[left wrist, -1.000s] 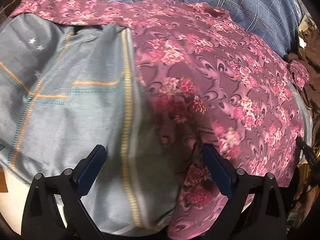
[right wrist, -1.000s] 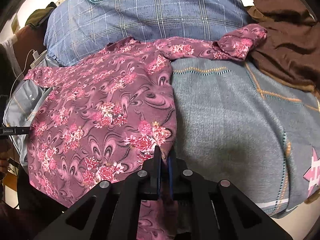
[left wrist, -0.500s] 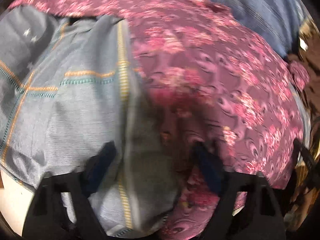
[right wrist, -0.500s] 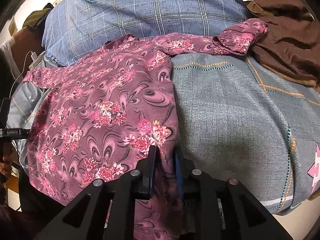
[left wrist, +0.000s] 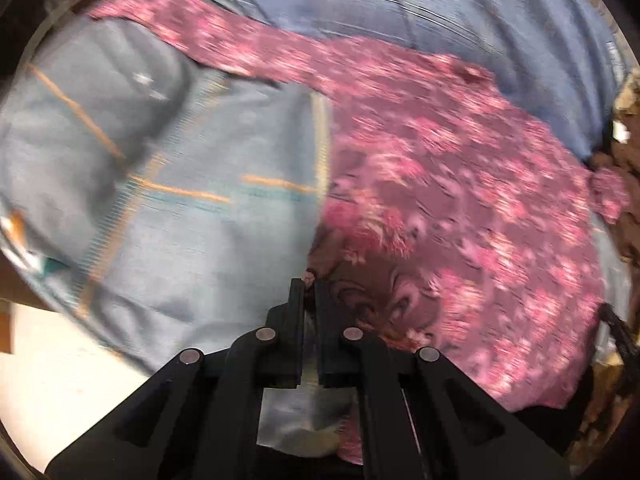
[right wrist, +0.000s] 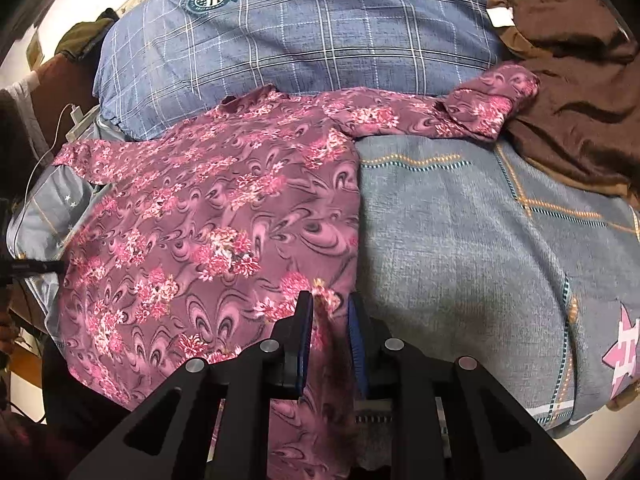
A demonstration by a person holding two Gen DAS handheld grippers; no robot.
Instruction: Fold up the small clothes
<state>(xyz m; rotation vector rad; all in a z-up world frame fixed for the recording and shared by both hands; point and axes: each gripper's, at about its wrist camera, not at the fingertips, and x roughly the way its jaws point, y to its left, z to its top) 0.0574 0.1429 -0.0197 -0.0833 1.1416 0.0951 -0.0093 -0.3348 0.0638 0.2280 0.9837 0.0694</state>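
Observation:
A maroon floral shirt (left wrist: pixel 460 184) (right wrist: pixel 208 220) lies spread face-down on a grey-blue bedsheet (left wrist: pixel 192 232) (right wrist: pixel 460 240), sleeves out to both sides. The left wrist view is blurred by motion. There my left gripper (left wrist: pixel 308 284) is shut on the shirt's side edge near the hem, and some grey sheet shows lower between its fingers. My right gripper (right wrist: pixel 329 308) sits at the shirt's other bottom corner. Its jaws stand a little apart, with a raised fold of the floral cloth loosely between the blue pads.
A blue plaid pillow (right wrist: pixel 320 28) (left wrist: pixel 400 8) lies behind the shirt's collar. A brown garment (right wrist: pixel 572 92) is heaped at the right, touching one sleeve cuff. A white cable and charger (right wrist: pixel 76 114) lie at the far left. The bed's edge drops off just below both grippers.
The left jaws went from wide open to shut on the shirt's edge, and that hand rose a little. The right jaws parted slightly from a tight pinch; that hand stayed put.

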